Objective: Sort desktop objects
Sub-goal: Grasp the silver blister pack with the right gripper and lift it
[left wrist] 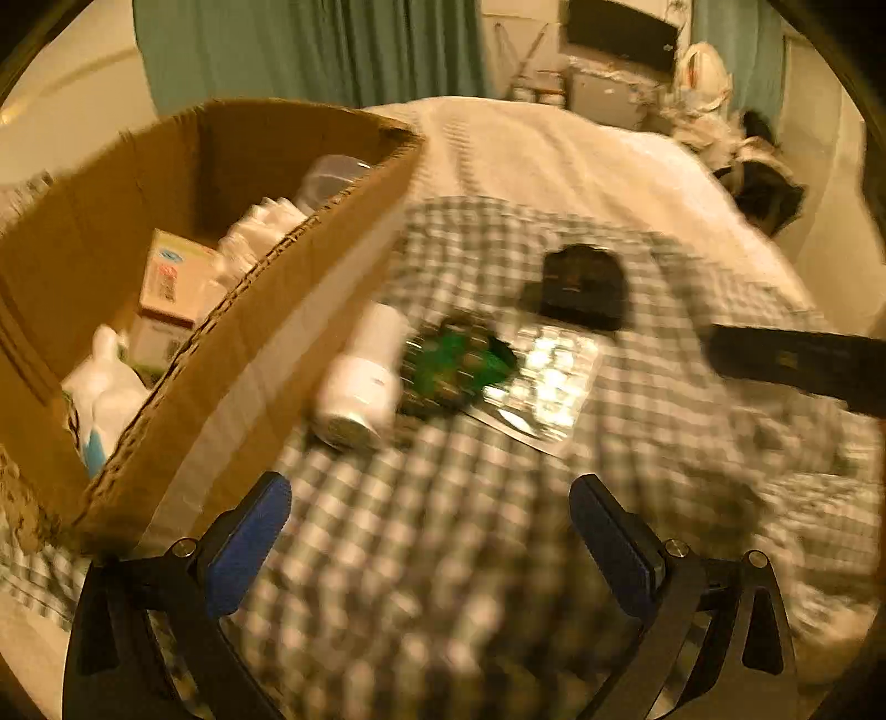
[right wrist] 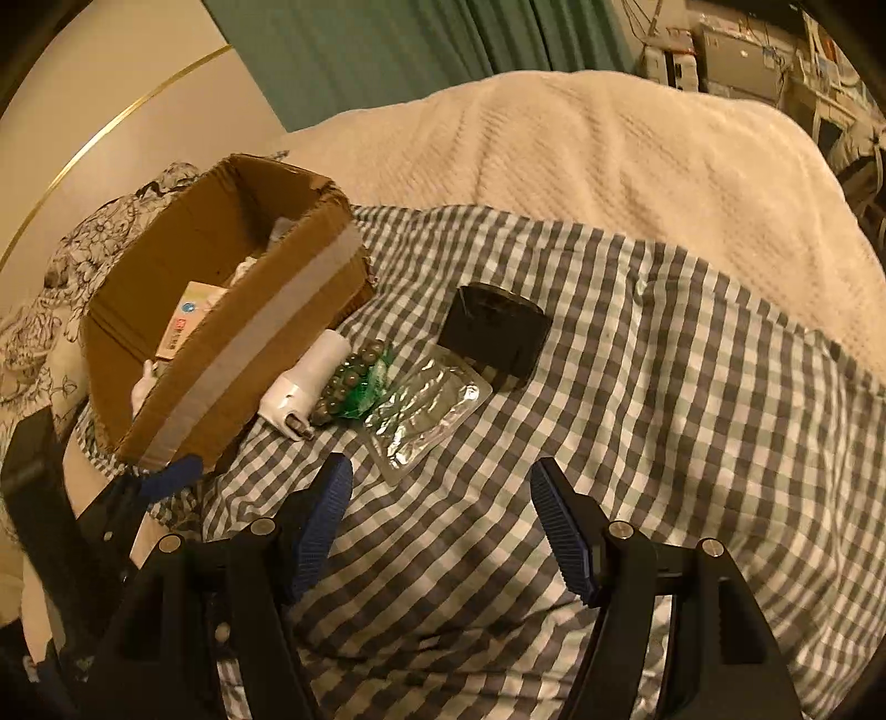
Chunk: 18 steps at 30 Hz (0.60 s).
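Observation:
A cardboard box [left wrist: 232, 332] [right wrist: 260, 343] stands on a checked cloth at the left and holds small cartons and white items. Beside it lie a white bottle [left wrist: 362, 376] [right wrist: 307, 382], a green bead packet [left wrist: 457, 363] [right wrist: 357, 379], a clear blister pack [left wrist: 545, 382] [right wrist: 426, 412] and a black box [left wrist: 584, 288] [right wrist: 493, 332]. My left gripper [left wrist: 432, 545] is open and empty over the cloth, short of these items. My right gripper [right wrist: 440, 526] is open and empty, also short of them. The left view is blurred.
A cream blanket [right wrist: 609, 166] covers the bed behind the checked cloth [right wrist: 637, 443]. Green curtains [right wrist: 415, 50] hang at the back. A floral pillow [right wrist: 66, 288] lies left of the box. The other gripper shows as a dark bar [left wrist: 797, 365] at the right.

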{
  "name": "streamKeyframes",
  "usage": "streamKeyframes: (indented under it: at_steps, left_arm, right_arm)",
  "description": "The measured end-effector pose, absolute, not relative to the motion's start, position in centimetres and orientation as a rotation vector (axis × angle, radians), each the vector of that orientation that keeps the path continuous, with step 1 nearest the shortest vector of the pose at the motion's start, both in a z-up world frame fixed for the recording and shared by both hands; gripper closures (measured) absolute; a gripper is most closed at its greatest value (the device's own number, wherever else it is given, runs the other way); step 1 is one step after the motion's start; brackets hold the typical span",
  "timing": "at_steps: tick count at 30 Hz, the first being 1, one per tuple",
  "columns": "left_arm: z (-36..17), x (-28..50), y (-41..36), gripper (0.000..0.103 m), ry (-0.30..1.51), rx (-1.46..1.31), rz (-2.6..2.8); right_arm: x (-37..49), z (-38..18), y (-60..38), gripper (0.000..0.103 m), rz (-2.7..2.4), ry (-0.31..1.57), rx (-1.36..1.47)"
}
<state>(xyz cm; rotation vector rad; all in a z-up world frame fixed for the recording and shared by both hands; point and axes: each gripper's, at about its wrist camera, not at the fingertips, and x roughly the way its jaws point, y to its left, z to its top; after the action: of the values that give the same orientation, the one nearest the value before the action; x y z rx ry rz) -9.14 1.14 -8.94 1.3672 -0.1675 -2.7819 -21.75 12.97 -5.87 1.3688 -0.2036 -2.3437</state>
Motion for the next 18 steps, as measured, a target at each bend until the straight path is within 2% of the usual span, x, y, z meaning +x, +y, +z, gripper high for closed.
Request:
streamKeyframes:
  at_steps: [4, 10, 14, 16, 18]
  left_arm:
    - [-9.5, -9.8, 1.9, 0.000, -0.343, 1.252, -2.760]
    - [-7.8, -11.3, -1.9, 0.000, -0.270, 1.154, -2.772]
    - [-9.3, -10.0, -0.6, 0.000, -0.391, 1.166, -2.783]
    - [-10.2, -9.0, -0.4, 0.000, -0.349, 1.236, -2.796]
    - [-11.1, -8.2, -0.7, 0.000, -0.219, 1.363, -2.857]
  right_arm:
    - [-22.3, -7.2, 13.2, 0.036, -2.319, -0.241, 1.410]
    - [-22.4, -8.1, 12.9, 0.036, -2.322, -0.242, 1.460]
    - [-22.0, -8.1, 11.4, 0.036, -2.333, -0.155, 1.467]
    - [-21.7, -8.0, 10.0, 0.037, -2.336, -0.098, 1.458]
    - [-21.5, -8.1, 9.1, 0.037, -2.328, -0.081, 1.449]
